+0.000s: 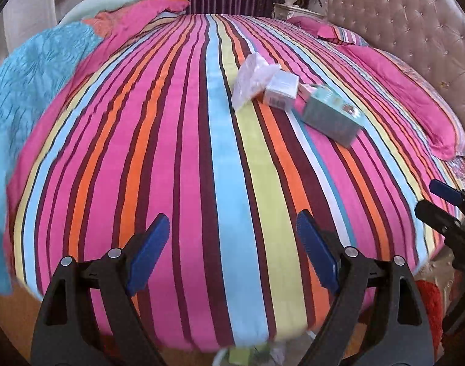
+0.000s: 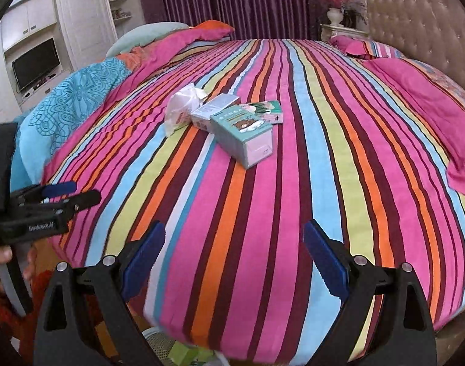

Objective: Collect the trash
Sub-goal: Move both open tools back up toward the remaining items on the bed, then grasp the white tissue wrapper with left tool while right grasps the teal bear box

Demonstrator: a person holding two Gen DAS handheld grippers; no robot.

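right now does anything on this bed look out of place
Yes: a small heap of litter sits mid-bed on the striped cover: a crumpled plastic bag, a white box and a teal box, bunched together.

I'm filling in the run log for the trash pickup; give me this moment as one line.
left tool: open, empty | right tool: open, empty | teal box, white box, plastic bag: on bed, untouched

Multicoloured striped bedspread (image 2: 263, 213) (pink dominant), teal box (image 2: 243, 128), turquoise patterned blanket (image 2: 80, 97), purple curtains (image 2: 232, 0)
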